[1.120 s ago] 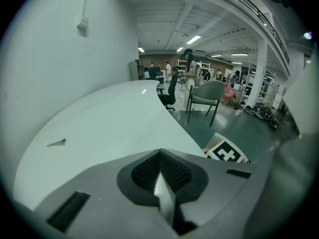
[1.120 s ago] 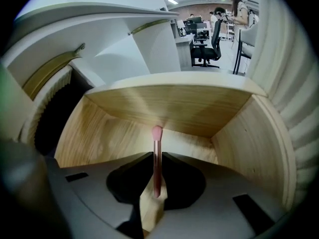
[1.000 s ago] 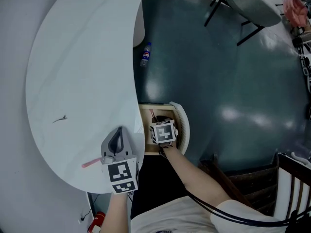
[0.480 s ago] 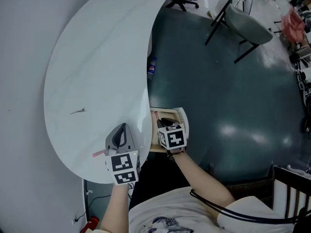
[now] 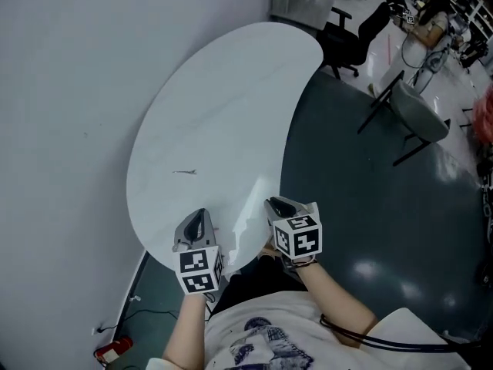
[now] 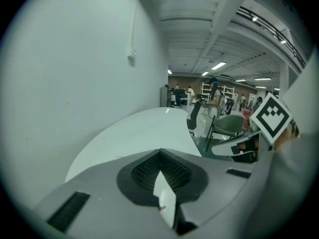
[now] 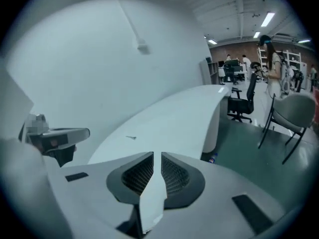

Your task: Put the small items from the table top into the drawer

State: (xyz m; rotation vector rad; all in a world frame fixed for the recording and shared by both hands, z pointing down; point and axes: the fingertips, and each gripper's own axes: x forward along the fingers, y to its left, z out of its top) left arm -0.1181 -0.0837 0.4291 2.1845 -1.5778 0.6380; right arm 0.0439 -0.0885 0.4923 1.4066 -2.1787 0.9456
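Head view shows a big white table [image 5: 231,91] by a grey wall. One small thing [image 5: 185,172] lies on the table top. It is thin, dark and very tiny, like a little pin or screw, and I cannot tell just what it is. It lies alone, well apart from both grippers and far from the table's edge.

The left gripper [image 5: 199,214] hangs over the near end of the table. Its jaws are pressed together and nothing is between them. The right gripper [image 5: 275,203] is at the near edge of the table. Its jaws are almost together, with only a thin slit between them, and nothing is in them either.

No drawer shows in any view right now, so I cannot see what is inside it. I think most of the job is done, because the table is nearly bare. The tiny dark thing is not in the drawer yet. It looks hard to pick up, since it is so thin and flat on the smooth top.
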